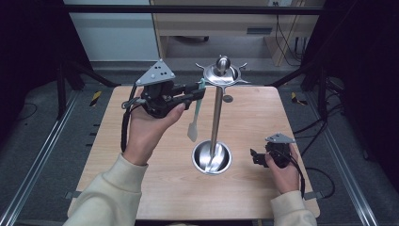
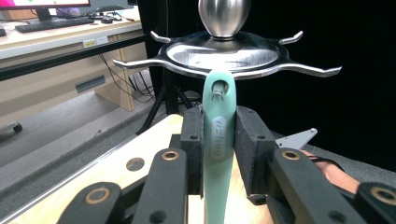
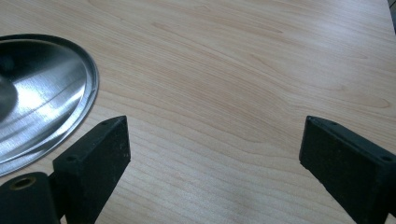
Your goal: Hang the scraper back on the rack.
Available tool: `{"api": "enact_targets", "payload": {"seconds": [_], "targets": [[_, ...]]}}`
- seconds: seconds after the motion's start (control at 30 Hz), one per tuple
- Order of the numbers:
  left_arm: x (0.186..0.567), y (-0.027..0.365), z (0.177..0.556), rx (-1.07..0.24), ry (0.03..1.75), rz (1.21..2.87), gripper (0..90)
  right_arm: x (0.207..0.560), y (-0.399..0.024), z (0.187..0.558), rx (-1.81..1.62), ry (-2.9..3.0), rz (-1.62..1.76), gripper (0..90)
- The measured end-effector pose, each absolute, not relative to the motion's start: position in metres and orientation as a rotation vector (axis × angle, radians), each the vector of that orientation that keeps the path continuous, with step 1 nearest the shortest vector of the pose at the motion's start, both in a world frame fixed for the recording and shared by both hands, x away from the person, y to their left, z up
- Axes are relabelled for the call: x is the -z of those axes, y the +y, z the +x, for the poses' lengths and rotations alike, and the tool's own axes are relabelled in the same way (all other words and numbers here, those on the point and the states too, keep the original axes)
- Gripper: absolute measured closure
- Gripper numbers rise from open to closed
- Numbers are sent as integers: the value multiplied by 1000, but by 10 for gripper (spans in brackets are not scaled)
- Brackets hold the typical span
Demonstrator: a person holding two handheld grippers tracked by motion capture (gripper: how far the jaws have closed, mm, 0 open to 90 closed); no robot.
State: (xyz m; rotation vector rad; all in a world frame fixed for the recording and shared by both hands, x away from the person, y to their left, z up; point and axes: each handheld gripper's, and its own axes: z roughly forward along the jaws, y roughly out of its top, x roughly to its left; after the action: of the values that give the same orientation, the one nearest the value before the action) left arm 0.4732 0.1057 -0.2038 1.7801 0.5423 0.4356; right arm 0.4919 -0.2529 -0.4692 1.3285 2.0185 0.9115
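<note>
Light wood-grain bench [image 1: 155, 183], dark surroundings, grey floor. Centre frame: polished steel stand [image 1: 216, 117] with a dished round base, thin pole, and a top disc with hooked arms and a ball knob. Left tool [image 1: 200, 94], upper left of centre, is clenched on a mint green spatula [image 1: 195, 115], its handle end up at the disc rim. Whether its hanging hole is on a hook is hard to make out. Right tool [image 1: 254, 157], lower right, spread wide, empty, just beside the base.
</note>
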Motion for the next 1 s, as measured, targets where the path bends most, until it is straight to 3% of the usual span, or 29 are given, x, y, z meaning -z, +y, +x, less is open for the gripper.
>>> {"api": "enact_targets", "payload": {"seconds": [1.0], "targets": [[205,106,474,-435,537,1773,734,469,-253,492,-914,2019,1332,88]]}}
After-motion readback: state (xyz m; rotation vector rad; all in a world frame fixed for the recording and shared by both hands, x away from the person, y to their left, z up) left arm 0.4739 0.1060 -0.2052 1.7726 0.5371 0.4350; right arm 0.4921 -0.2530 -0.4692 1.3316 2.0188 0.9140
